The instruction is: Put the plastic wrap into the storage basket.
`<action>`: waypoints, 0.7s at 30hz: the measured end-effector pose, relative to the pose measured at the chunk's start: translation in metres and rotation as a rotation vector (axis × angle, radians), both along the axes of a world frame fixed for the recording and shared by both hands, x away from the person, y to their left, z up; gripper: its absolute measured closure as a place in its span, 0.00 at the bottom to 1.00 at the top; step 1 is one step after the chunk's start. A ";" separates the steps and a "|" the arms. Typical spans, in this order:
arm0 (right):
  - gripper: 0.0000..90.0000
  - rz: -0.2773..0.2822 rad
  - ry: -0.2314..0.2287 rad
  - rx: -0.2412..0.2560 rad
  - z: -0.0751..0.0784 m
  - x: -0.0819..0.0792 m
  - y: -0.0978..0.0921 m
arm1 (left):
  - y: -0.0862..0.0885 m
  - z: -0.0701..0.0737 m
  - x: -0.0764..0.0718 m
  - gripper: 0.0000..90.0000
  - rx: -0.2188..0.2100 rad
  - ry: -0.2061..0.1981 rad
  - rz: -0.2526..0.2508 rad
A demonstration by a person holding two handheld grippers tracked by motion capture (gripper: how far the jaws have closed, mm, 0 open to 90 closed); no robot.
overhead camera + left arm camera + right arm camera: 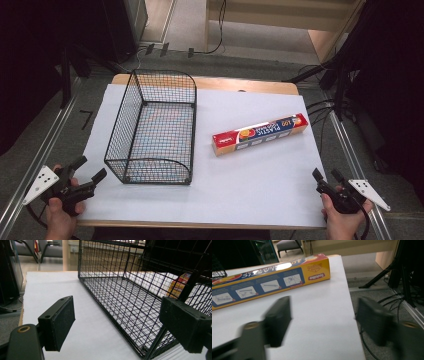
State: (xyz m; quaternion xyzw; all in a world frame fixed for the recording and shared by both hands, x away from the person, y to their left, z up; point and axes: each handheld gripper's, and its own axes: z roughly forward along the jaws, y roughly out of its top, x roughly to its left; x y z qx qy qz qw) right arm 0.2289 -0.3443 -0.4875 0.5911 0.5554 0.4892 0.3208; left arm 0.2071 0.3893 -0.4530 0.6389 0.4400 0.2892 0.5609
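**Long carton and wire basket on a white sheet**

The plastic-wrap box point(260, 134) is a long, slim cardboard carton, glossy yellow, blue and red with small printed diagrams along one side; it lies flat and slightly askew on the matte white table cover point(260, 190), right of centre. Just beside it to the left stands a black wire-mesh basket point(152, 125), rectangular, with rounded ends and a fine square grid. The right gripper point(327, 178) sits at the near right edge, jaws spread wide, holding nothing. The left gripper point(90, 170) at the near left corner gapes equally, flat black pads point(62, 320) bare.
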 end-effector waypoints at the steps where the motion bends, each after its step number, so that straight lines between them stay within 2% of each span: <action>1: 0.52 0.005 -0.015 0.000 0.000 -0.002 0.000 | 0.000 0.000 0.000 0.15 0.000 0.000 0.000; 5: 0.92 0.059 -0.052 0.026 0.002 -0.005 -0.001 | 0.000 0.000 0.000 0.15 0.001 0.001 0.000; 6: 0.92 0.059 -0.052 0.026 0.002 -0.005 -0.001 | 0.000 0.000 0.000 0.15 0.001 0.001 0.000; 7: 1.00 0.059 -0.020 0.001 0.003 -0.003 0.003 | 0.000 0.000 0.000 0.15 0.001 0.000 0.000; 9: 1.00 0.071 -0.012 -0.009 0.004 -0.002 0.006 | 0.000 0.000 0.000 0.15 0.001 0.000 0.000; 13: 1.00 0.107 -0.002 0.009 0.007 0.000 0.014 | 0.000 0.000 0.000 0.15 0.002 0.001 0.000; 18: 1.00 0.170 -0.004 -0.017 0.016 0.006 0.050 | -0.001 0.000 0.000 0.15 0.006 0.002 0.001; 21: 1.00 0.229 0.004 -0.018 0.021 0.011 0.074 | -0.001 0.000 0.000 0.15 0.005 0.003 0.001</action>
